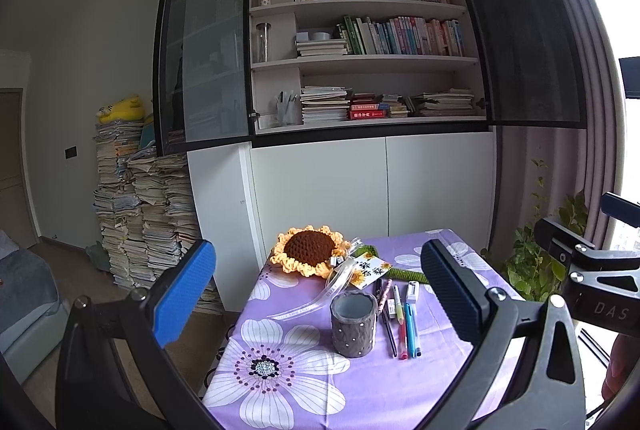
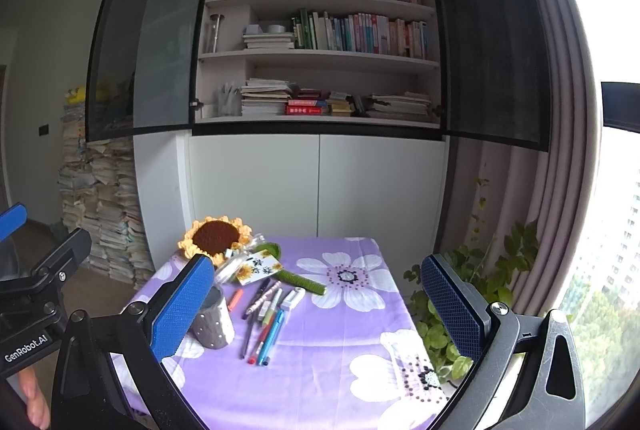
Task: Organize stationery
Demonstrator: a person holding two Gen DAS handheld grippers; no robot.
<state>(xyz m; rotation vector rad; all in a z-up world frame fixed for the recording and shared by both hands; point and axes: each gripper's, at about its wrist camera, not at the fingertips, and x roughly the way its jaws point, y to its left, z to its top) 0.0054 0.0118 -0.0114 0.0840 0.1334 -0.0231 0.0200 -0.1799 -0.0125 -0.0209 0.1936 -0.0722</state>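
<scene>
Both hand-held grippers, left (image 1: pixel 318 294) and right (image 2: pixel 318 304), hover spread wide and empty above a bench (image 1: pixel 452 382) draped in purple floral cloth. A grey pen holder (image 1: pixel 353 324) stands upright; pens (image 1: pixel 402 322) lie loose just beside it, near a crocheted sunflower (image 1: pixel 308 250).

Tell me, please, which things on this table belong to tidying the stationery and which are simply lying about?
Belongs to the job:
- grey pen holder, standing upright
- loose pens lying beside it
- white eraser at the pens' far end

Just lying about:
- crochet sunflower
- its gift tag and ribbon
- potted plant beside the table
- floral tablecloth
</scene>
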